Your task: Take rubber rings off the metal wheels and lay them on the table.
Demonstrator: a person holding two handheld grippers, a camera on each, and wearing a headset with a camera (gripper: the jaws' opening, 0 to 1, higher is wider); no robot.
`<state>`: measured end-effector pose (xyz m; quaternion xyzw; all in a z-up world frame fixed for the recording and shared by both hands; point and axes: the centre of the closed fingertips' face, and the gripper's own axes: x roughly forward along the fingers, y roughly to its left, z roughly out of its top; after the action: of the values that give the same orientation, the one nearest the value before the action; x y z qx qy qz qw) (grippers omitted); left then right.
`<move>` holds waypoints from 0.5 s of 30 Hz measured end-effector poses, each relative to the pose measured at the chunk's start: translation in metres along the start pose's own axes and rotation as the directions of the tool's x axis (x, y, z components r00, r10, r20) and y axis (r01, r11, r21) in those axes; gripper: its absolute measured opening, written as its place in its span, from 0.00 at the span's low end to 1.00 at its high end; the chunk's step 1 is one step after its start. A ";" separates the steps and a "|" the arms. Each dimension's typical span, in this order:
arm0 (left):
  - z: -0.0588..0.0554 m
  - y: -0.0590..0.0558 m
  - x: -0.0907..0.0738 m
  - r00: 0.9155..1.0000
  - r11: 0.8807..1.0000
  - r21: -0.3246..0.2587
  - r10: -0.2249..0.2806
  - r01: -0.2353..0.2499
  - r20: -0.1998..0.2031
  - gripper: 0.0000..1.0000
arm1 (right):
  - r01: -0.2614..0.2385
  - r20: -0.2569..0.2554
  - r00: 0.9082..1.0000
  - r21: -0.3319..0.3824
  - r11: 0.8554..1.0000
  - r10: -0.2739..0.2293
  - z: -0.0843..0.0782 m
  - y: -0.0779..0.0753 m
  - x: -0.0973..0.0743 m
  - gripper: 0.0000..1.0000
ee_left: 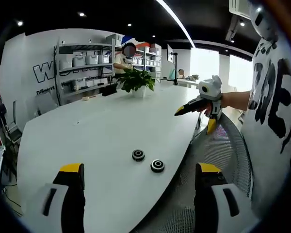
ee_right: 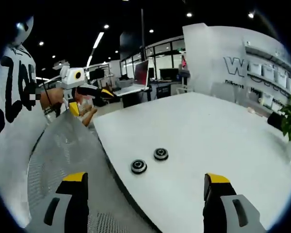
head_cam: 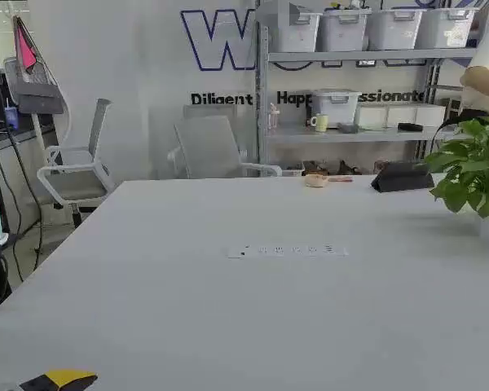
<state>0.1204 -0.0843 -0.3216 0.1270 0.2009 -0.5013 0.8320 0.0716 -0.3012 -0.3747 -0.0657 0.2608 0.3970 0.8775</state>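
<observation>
While two ringed wheels (ee_left: 138, 155) are sitting at the desk (ee_left: 87, 131) edge nearest us | we are holding left gripper (ee_left: 139, 169) and right gripper (ee_right: 146, 177) wide open, empty | we are advising: pin one wheel, peel its ring slowly.

Head view: the wall (head_cam: 147, 73) carried black "Diligent", then "Happ" and "ssionate", interrupted by the shelf unit (head_cam: 350, 55); a large outlined "W" stood at 12 o'clock of these.

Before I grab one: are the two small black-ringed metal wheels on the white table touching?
Apart: left gripper view shows bare table between the near wheel and far wheel.
</observation>
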 end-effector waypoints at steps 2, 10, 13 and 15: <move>-0.001 0.001 0.000 1.000 1.000 0.001 0.002 -0.002 -0.005 0.94 | -0.003 -0.002 1.000 0.001 1.000 0.003 -0.001 -0.001 0.001 0.99; -0.002 0.001 0.003 1.000 1.000 0.001 0.000 0.000 -0.014 0.94 | -0.013 -0.018 1.000 0.000 1.000 0.013 -0.005 -0.002 0.002 0.99; -0.002 0.001 0.004 1.000 1.000 0.006 -0.003 0.004 -0.016 0.94 | -0.014 -0.015 1.000 0.001 1.000 0.014 -0.004 -0.001 0.002 0.99; -0.002 0.000 0.004 1.000 1.000 0.009 -0.005 0.006 -0.018 0.94 | -0.014 -0.015 1.000 0.001 1.000 0.014 -0.005 -0.002 0.001 0.99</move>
<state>0.1220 -0.0871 -0.3251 0.1345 0.2063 -0.5033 0.8283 0.0714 -0.3029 -0.3797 -0.0666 0.2681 0.4023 0.8728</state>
